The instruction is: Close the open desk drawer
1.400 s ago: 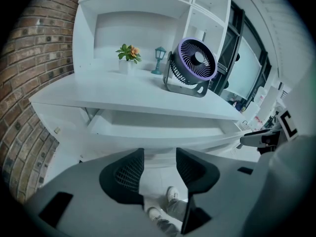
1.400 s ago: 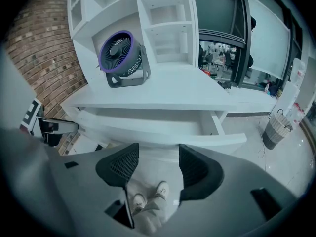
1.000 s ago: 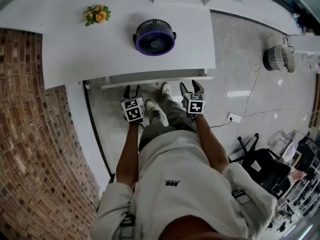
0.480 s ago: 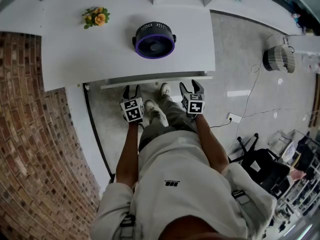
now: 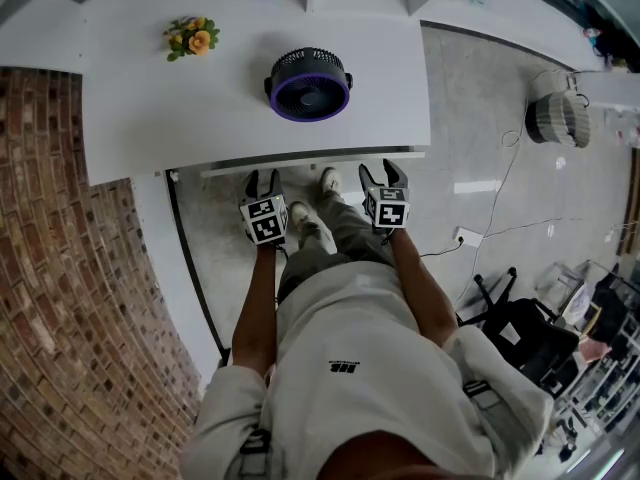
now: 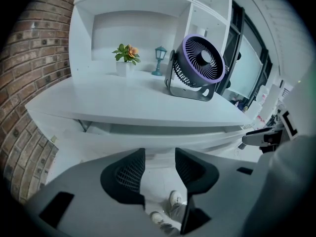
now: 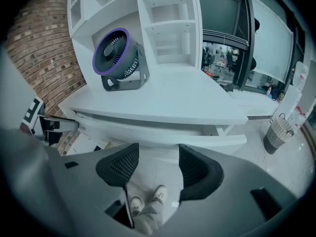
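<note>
The white desk [image 5: 180, 108] has its shallow drawer [image 5: 310, 162] sticking out a little from under the front edge. The drawer's front panel runs across the left gripper view [image 6: 163, 141] and the right gripper view [image 7: 163, 135]. My left gripper [image 5: 264, 181] is open and empty, its tips at the drawer's left half. My right gripper [image 5: 384, 173] is open and empty too, at the drawer's right half. I cannot tell whether either touches the panel. Between the left gripper's [image 6: 159, 157] and the right gripper's [image 7: 159, 149] jaws only floor and shoes show.
A purple-rimmed fan [image 5: 309, 80] and a small flower pot [image 5: 192, 36] stand on the desk. A brick wall [image 5: 70, 268] closes the left side. A waste basket [image 5: 558, 118], a floor socket [image 5: 468, 235] and a dark chair [image 5: 520, 333] are to the right.
The drawer front has slid slightly inward under the desk edge, showing less of its inside. Both grippers have edged forward with it and stay open.
</note>
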`<state>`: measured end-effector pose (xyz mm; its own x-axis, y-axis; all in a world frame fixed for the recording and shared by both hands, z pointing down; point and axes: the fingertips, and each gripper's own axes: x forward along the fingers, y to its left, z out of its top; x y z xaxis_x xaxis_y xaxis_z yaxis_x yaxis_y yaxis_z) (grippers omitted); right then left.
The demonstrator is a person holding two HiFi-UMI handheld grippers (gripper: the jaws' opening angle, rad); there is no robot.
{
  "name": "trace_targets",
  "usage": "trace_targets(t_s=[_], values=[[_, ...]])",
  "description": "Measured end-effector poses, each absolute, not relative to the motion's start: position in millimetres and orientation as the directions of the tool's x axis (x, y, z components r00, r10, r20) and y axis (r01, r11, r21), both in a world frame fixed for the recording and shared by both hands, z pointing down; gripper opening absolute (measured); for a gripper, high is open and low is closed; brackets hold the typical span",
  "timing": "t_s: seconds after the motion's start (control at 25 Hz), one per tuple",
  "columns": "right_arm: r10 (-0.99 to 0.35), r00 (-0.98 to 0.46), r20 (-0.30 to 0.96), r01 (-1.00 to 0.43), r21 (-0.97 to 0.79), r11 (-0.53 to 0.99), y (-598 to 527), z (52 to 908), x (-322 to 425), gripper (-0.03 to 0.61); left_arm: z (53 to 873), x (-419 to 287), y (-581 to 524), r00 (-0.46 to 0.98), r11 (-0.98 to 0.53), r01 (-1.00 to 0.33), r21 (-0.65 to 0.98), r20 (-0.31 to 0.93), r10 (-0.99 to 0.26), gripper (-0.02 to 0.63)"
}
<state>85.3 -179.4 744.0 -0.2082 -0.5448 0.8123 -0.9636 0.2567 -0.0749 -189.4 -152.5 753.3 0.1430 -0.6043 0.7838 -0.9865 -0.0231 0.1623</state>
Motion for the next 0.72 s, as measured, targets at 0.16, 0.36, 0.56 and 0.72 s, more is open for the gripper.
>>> trace_targets(t_s=[0.16,0.36,0.56,0.72], values=[[-0.541,-0.207,0.815,-0.963,-0.072,0.260,-182,743,85,0.256,753,-190,-155,0.142,-0.024,-0.987,0.160,0.783,-0.605,0.206],[-0.546,-0.210,0.811,-0.962,-0.073,0.262,-187,744,85,0.256,753,-190,-160,0.139,-0.024,-0.987,0.156,0.783,-0.607,0.202],[-0.540,-0.210,0.815,-0.961,-0.071,0.266,-188,744,85,0.253,754,-191,-163,0.135,-0.020,-0.988,0.156,0.783,-0.607,0.202],[-0.541,-0.210,0.814,-0.960,-0.068,0.271,-191,744,85,0.252,754,-191,-165,0.130,-0.019,-0.989,0.149,0.782,-0.609,0.202]])
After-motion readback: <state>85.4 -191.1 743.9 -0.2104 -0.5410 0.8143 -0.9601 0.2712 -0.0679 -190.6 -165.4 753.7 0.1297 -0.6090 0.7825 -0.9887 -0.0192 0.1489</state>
